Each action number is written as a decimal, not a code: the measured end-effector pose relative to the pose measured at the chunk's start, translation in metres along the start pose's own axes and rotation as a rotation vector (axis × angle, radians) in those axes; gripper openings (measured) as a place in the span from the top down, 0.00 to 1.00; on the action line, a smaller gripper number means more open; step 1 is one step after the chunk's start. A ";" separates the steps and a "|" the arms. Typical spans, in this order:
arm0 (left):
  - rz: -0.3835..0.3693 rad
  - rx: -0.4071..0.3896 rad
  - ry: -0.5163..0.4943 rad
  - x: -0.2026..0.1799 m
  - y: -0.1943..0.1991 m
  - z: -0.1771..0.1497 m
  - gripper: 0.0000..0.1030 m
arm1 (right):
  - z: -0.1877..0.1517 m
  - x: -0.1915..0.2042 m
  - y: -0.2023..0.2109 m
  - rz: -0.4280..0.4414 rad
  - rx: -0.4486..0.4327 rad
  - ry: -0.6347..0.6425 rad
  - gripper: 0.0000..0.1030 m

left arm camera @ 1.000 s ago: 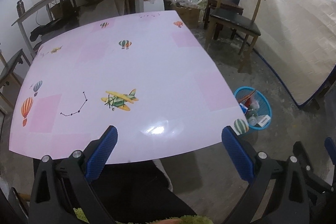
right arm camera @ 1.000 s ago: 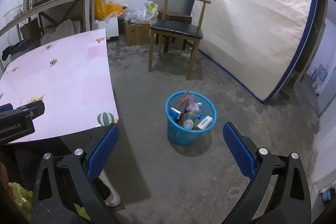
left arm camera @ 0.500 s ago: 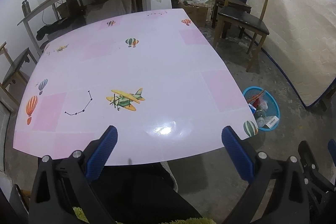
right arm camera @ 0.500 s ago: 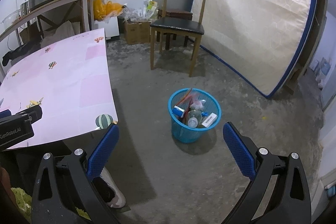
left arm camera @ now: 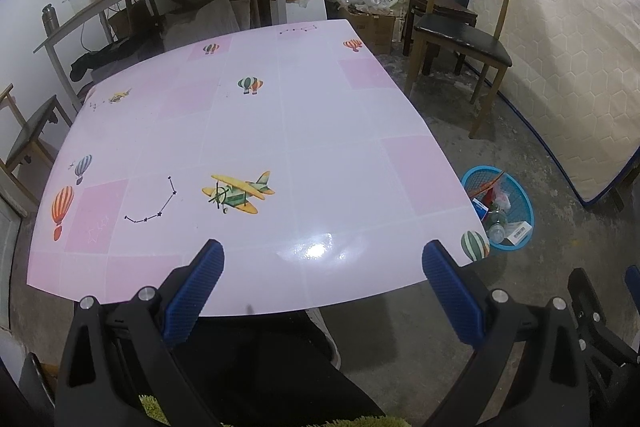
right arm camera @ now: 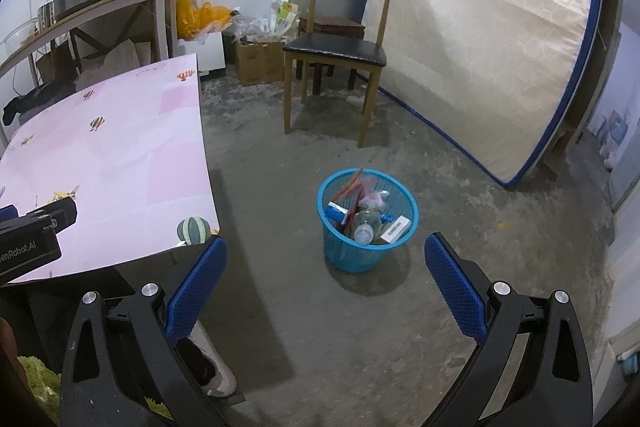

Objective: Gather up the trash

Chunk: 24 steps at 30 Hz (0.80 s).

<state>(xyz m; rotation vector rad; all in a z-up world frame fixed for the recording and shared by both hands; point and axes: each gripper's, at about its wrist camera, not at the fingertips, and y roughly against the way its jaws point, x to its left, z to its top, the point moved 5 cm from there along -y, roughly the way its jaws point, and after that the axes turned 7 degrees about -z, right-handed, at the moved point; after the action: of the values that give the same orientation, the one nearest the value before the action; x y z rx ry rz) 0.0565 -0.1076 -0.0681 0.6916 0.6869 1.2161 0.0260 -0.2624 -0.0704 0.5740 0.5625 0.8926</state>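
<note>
So nothing's being carried right now. Going left to right: the left gripper [left arm camera: 322, 267] is held spread wide and empty over the near edge of the glossy pink table with balloon and plane prints [left arm camera: 248, 131], and no litter can be spotted on that top. The right gripper [right arm camera: 325, 267] is likewise splayed open with nothing in it, aimed at the round blue mesh plastic bin [right arm camera: 367, 215] on the concrete floor, right of the table. Collected trash is already piled inside, so the job looks basically wrapped up; any next move would call for finding leftover scraps. Only the right view shows the bin's contents clearly: a clear plastic bottle [right arm camera: 366, 225] and a small white box [right arm camera: 395, 228]. Only the left shows the whole tabletop.
</note>
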 end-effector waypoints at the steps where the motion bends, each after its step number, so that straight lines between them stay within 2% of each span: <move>1: 0.001 -0.002 0.001 0.000 0.000 0.000 0.06 | -0.001 0.000 0.001 -0.001 -0.001 0.000 0.08; 24: 0.002 -0.007 -0.001 -0.002 0.002 0.000 0.06 | 0.003 -0.003 0.001 0.000 0.001 0.005 0.08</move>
<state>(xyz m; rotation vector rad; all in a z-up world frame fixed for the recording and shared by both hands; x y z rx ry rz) 0.0551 -0.1089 -0.0665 0.6873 0.6815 1.2193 0.0261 -0.2647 -0.0669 0.5730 0.5678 0.8943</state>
